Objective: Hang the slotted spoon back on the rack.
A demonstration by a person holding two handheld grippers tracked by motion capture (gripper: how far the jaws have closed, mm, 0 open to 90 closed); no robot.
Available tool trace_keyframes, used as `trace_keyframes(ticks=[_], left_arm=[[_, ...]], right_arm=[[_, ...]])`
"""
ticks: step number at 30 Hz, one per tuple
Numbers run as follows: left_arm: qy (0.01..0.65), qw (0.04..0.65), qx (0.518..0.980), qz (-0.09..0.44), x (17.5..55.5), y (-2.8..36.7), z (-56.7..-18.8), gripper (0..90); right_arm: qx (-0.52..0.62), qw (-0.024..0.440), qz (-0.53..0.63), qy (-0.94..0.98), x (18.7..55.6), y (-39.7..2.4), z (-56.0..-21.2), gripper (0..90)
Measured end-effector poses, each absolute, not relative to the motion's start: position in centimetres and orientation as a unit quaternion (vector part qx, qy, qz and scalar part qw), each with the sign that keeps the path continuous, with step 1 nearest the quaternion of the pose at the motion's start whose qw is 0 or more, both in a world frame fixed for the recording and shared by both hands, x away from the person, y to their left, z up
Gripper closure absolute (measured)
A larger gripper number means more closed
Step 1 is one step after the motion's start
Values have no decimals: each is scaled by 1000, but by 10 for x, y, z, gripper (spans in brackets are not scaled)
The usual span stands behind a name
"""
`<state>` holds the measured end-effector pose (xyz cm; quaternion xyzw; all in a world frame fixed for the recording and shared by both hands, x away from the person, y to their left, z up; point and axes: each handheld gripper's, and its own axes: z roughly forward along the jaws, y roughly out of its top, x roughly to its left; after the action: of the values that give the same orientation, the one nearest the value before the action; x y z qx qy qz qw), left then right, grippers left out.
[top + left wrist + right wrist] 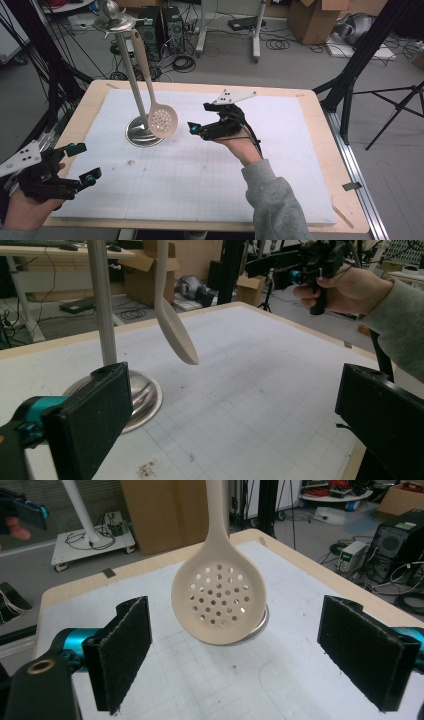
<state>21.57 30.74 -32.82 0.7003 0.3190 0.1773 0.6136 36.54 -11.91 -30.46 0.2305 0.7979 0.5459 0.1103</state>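
A beige slotted spoon (pixel 162 121) hangs by its long handle from the top of a metal stand (pixel 125 70) whose round base (pixel 137 136) rests on the white mat. My right gripper (pixel 199 117) hovers just right of the spoon's bowl, open and empty. In the right gripper view the perforated bowl (pixel 217 600) hangs ahead of the open jaws (pixel 245 650), beyond their tips. My left gripper (pixel 86 161) is open at the table's near left corner. Its own view shows the spoon (pixel 176 332) side-on beside the stand pole (pixel 102 305), well ahead of the jaws (pixel 235 425).
A white gridded mat (pixel 200 175) covers most of the wooden table (pixel 320 125). Small crumbs (pixel 131 162) lie near the stand. Black tripod legs (pixel 350 75), cables, computer towers (pixel 160 25) and cardboard boxes (pixel 320 17) stand on the floor around.
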Motion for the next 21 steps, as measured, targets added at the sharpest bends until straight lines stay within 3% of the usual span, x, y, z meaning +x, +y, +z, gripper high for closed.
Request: trace_keyframes(ticks=[21], left_arm=[[319,615,698,184,224,302,-331,24]], right_arm=[[263,106,565,775,336,-183,-321,108]])
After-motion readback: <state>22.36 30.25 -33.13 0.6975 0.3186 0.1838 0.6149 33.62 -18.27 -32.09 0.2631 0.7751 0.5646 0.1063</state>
